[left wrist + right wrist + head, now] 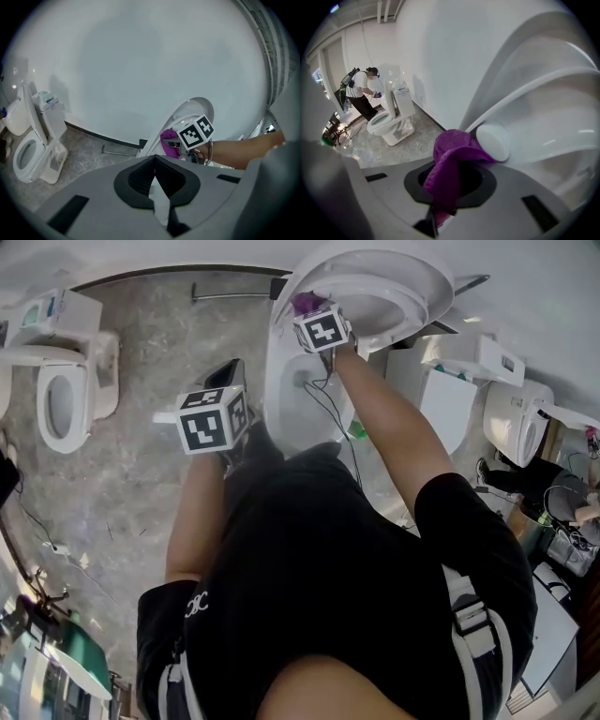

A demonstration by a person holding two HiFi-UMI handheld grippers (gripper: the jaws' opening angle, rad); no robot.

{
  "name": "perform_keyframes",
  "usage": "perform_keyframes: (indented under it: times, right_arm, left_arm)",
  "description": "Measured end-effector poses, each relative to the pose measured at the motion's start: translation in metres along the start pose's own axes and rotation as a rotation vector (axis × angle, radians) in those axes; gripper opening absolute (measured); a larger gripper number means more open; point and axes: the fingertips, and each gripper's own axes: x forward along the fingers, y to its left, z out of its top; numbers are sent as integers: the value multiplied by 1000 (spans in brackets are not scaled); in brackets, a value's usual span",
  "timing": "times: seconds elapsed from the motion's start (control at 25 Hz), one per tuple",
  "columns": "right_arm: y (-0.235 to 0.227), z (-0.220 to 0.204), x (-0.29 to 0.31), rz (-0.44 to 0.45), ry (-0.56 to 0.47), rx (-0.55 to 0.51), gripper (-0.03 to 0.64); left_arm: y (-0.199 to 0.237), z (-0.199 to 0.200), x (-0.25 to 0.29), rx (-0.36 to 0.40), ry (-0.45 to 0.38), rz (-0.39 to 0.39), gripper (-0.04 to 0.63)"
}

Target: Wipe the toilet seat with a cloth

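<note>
The toilet's seat point(398, 310) and lid stand raised against the white wall. My right gripper point(312, 313), with its marker cube, is shut on a purple cloth point(304, 303) and holds it against the raised seat's left rim. In the right gripper view the cloth point(451, 157) bunches out of the jaws beside a round white bumper point(493, 141) under the seat point(553, 98). My left gripper point(154, 177) is shut with nothing in it; it hangs left of the bowl point(292, 395) and looks at the cloth point(168, 139).
A second toilet point(64, 390) stands at the left on the grey floor, and more toilets point(517, 420) line the right. A metal bar point(231, 294) lies by the wall. A black cable point(328, 401) hangs over the bowl. Another person point(360, 93) works at a far toilet.
</note>
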Motion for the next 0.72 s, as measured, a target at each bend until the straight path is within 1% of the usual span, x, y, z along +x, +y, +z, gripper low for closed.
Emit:
perform_keyframes:
  times: [0.16, 0.36, 0.48, 0.64, 0.72]
  right_arm:
    - [2, 6, 13, -4, 9, -42, 52]
    - [11, -2, 31, 20, 27, -101, 51]
    - [14, -18, 47, 38, 68, -135, 52]
    - [21, -37, 69, 65, 115, -228, 52]
    - [25, -47, 81, 80, 137, -237, 51]
  left_arm:
    - [13, -4, 5, -25, 8, 2, 8]
    - [29, -20, 18, -63, 34, 15, 8]
    - [35, -26, 27, -77, 38, 23, 8]
    - [40, -31, 38, -82, 41, 30, 8]
    - [40, -35, 44, -79, 46, 30, 8]
